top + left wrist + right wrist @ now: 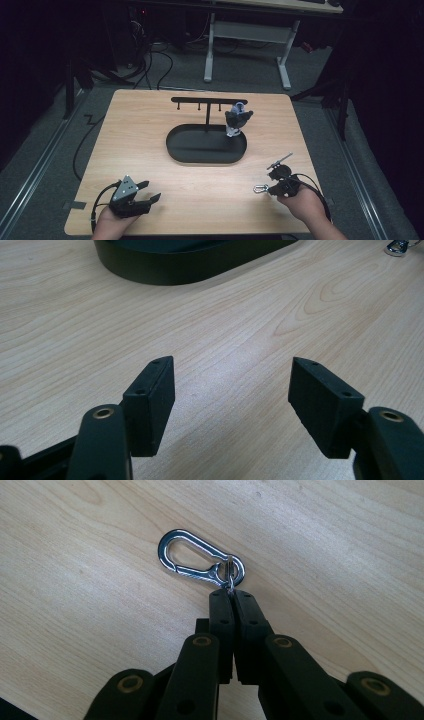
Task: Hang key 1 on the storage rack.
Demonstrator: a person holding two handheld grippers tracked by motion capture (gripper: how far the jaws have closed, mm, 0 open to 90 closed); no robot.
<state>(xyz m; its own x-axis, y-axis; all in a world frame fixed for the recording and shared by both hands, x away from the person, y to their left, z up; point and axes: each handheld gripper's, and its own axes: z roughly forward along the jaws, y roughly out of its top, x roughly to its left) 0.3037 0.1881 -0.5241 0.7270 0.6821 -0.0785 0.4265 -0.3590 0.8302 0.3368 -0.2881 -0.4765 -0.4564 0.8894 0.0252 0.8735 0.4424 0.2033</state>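
The right gripper [231, 594] pinched a silver carabiner [200, 557] near the black tray [206, 144]; the left gripper [232, 390] sat spread and empty, nearer than the tray.

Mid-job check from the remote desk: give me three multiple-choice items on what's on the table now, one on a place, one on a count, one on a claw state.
1. Where is the small figure?
A. hanging at the right end of the black stand
B. lying by the left claw
C. on the floor

2. How many pegs hang under the stand's bar?
A. one
B. three
C. six

3. What is the right claw doing?
A. open over bare wood
B. shut on the silver carabiner
C. shut on the tray

Key: 1 A, the high view shows it at the bar's right end. 2 B, three short pegs show. 3 B, the jaws pinch the clip's ring.
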